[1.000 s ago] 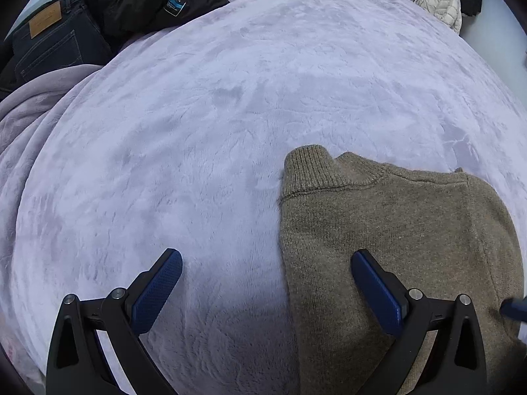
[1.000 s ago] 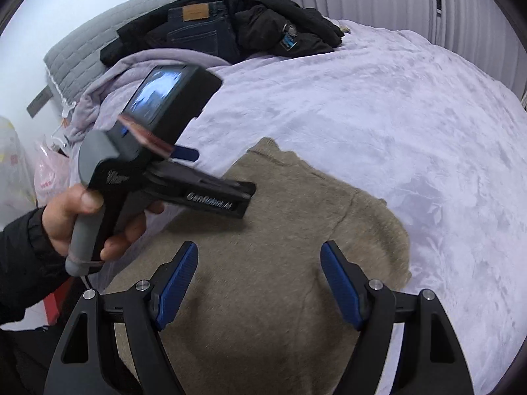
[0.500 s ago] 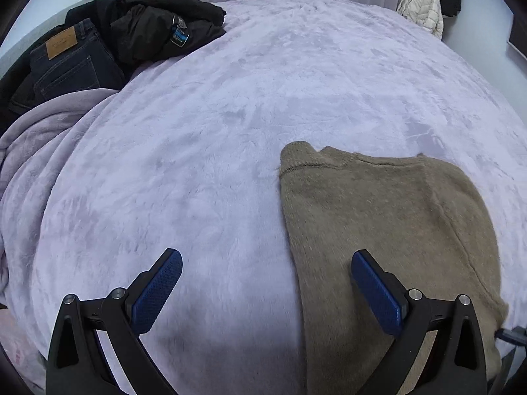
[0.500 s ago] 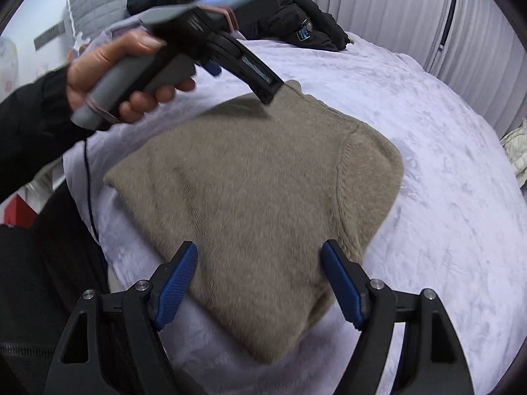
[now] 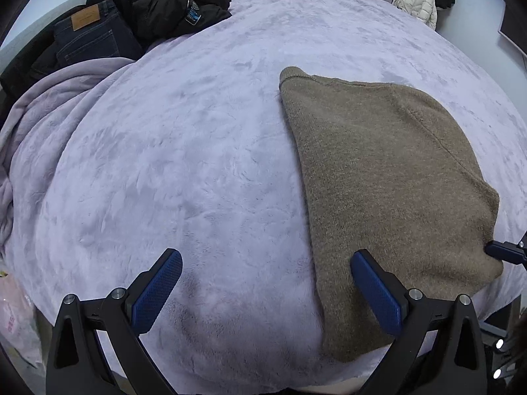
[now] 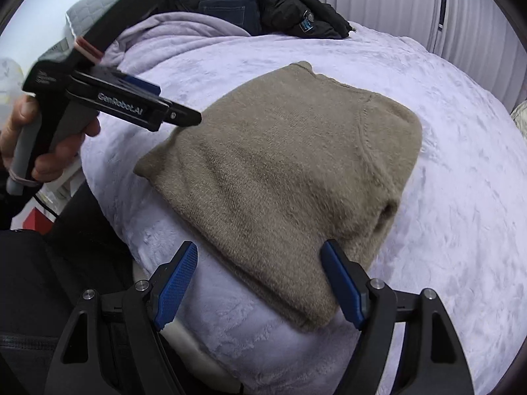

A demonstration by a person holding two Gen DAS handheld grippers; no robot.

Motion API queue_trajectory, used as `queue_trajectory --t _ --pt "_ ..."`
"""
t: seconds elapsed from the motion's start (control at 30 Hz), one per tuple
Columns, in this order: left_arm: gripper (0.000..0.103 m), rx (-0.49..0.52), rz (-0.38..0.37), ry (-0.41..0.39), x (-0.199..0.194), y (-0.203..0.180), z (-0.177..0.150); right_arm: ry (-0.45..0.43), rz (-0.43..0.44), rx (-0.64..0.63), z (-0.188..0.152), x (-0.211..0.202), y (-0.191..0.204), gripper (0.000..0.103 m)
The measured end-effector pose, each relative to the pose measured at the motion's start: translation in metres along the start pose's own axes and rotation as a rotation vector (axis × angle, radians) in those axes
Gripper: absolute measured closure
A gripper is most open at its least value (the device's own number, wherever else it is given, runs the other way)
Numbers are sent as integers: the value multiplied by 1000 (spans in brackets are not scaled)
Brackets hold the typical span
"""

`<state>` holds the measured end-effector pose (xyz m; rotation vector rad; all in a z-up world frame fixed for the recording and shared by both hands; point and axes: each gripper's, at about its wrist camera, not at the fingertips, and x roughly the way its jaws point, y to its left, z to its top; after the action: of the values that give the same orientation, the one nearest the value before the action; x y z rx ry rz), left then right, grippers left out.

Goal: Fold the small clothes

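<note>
Lilac plush blanket [image 5: 197, 151] covers the bed, bunched at far left. Far left on it: jeans [image 5: 95, 38] and a black jacket [image 5: 171, 10]. Pleated curtains [image 6: 372, 3] behind. Folded brown sweater [image 5: 388, 177] lies flat near the bed's near edge, right of centre. Left gripper [image 5: 265, 291] hangs wide open, empty, over the sweater's left edge. Right gripper [image 6: 260, 284] wide open, empty, above its near corner.

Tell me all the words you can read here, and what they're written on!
"GenRobot.AI": white letters on the side of the left tongs.
Tan patch on the jeans: too small to read.
Blue badge on the black jacket: too blurred to read.
Pink print on the plastic bag: cannot be read.
</note>
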<state>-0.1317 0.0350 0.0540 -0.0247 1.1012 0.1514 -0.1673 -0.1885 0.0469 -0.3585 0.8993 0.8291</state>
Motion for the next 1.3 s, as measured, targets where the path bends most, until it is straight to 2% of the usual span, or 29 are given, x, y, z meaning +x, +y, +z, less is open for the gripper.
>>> queue_trajectory --t 0.1,0.23,0.3,0.37,0.47,0.53,0.6,0.67,0.77,0.83,0.9,1.0,1.1,1.2,1.3 --pt "0 25 -15 -15 -10 -8 -7 -57 0 8 6 -18 -5 23" --pt "0 19 -19 15 1 -17 -16 -107 16 28 29 -19 -28 22" --pt "0 13 -16 21 8 -18 -19 -88 59 46 43 -4 -40 22" --pt "0 8 -21 26 11 -18 -21 -28 121 97 53 20 -53 23" --pt "0 14 -6 15 8 -19 -21 -15 121 131 59 35 -58 23" --pt "0 14 13 -16 -2 -23 -20 -7 81 148 62 29 -53 23" --pt "0 5 18 -53 -12 -27 -16 -33 9 181 63 16 -46 23" --pt "0 -8 12 -83 -19 -32 -10 -70 -108 198 65 -1 -36 22" --pt "0 -33 47 -139 -27 -39 -1 -118 -285 225 64 -28 -24 22" --pt "0 -69 21 -149 -30 -42 1 -130 -341 268 64 -42 -21 21" --pt "0 -85 0 -150 -31 -44 -1 -123 -374 306 63 -50 -18 20" --pt "0 -68 20 -143 -32 -51 -6 -100 -416 327 56 -55 -13 20" --pt "0 -61 -15 -154 -36 -52 -9 -62 -406 357 48 -51 -13 20" --pt "0 -99 -27 -156 -37 -46 -9 -51 -417 357 44 -50 -12 20" --pt "0 -147 -8 -210 -42 -41 -11 -43 -393 353 42 -47 -11 20"
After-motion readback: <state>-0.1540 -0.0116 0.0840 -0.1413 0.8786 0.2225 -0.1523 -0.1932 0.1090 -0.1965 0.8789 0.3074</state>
